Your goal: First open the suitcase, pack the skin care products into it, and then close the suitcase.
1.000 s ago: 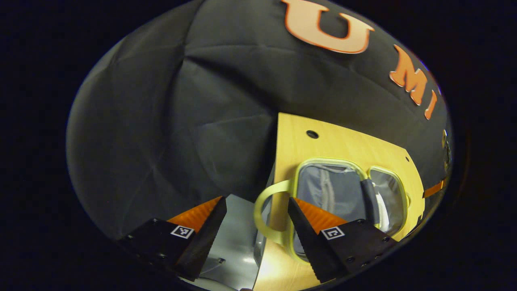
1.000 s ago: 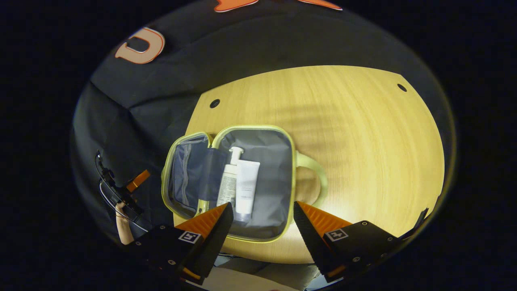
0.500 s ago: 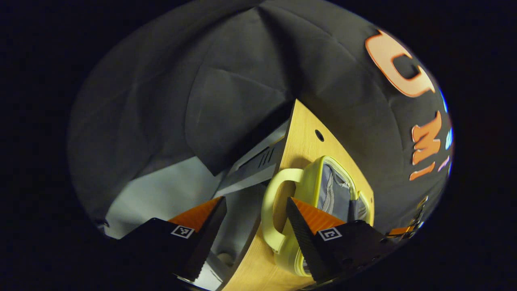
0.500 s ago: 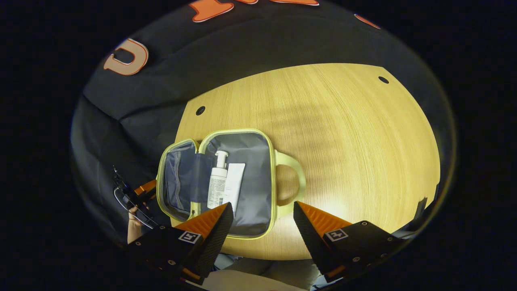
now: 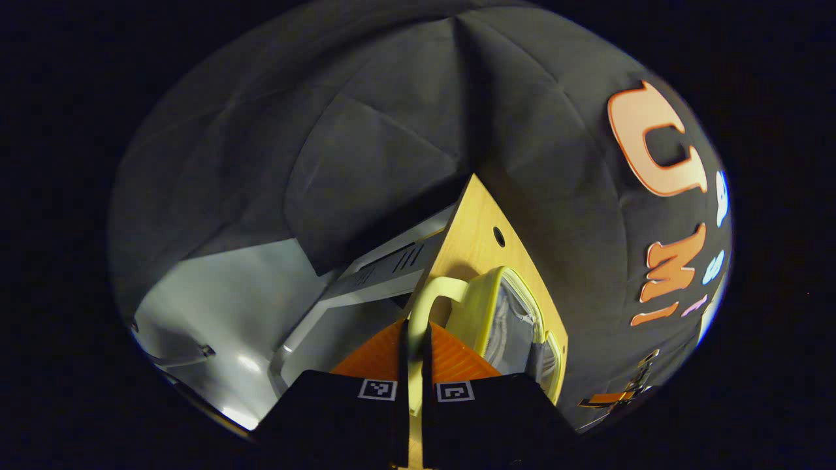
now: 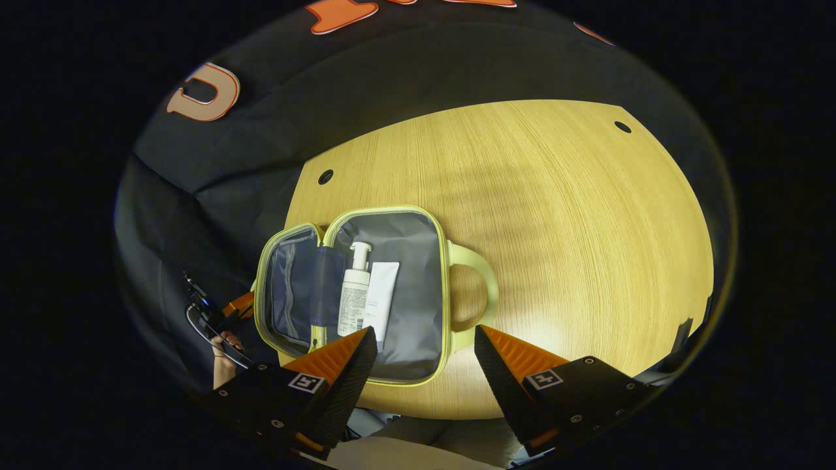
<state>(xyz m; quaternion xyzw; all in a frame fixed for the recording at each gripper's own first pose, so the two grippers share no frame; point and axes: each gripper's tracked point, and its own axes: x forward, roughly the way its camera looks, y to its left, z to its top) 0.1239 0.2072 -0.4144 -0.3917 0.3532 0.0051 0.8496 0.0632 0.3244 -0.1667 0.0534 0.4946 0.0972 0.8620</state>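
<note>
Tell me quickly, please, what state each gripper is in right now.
Left gripper: shut on the suitcase handle.
Right gripper: open, holding nothing, above the open suitcase.

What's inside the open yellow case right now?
In the right gripper view, the suitcase lies open with a white pump bottle and a white tube side by side on its grey lining. The tube's lower end is hidden behind a gripper finger.

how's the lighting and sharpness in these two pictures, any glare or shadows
Right gripper view: sharp, the round wooden table evenly lit, with soft banded shadows and a bright patch near its close edge. Left gripper view: dimmer, strongly bent by the fisheye, glare on the pale grey floor.
</note>
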